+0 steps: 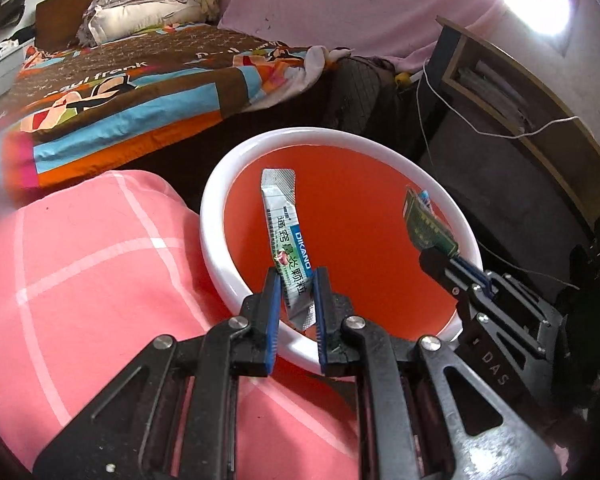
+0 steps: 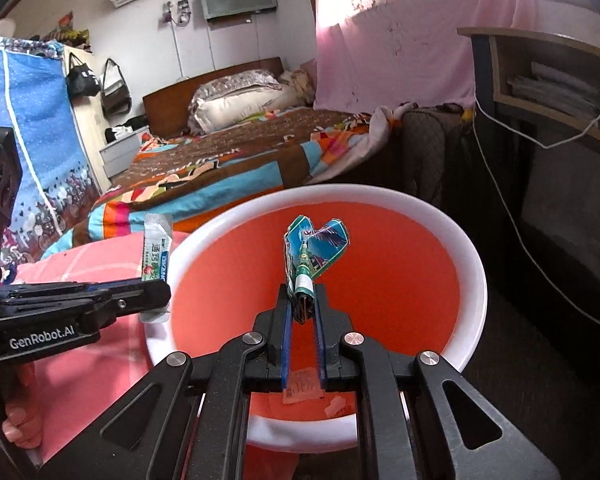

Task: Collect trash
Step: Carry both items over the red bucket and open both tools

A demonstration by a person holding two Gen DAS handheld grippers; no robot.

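An orange bin with a white rim (image 1: 220,184) stands beside a pink quilt; it also shows in the right wrist view (image 2: 476,264). My left gripper (image 1: 296,276) is shut on a white and blue medicine sachet (image 1: 284,224) and holds it over the bin's near rim; the sachet also shows in the right wrist view (image 2: 156,248). My right gripper (image 2: 302,292) is shut on a crumpled blue-green wrapper (image 2: 316,244) over the bin's mouth; the wrapper also shows in the left wrist view (image 1: 426,220). Paper scraps (image 2: 304,390) lie on the bin's bottom.
A pink checked quilt (image 1: 80,280) lies left of the bin. A bed with a patterned cover (image 1: 120,92) is behind. A dark shelf unit (image 1: 520,120) with a white cable (image 1: 452,108) stands to the right. A pink curtain (image 2: 400,40) hangs at the back.
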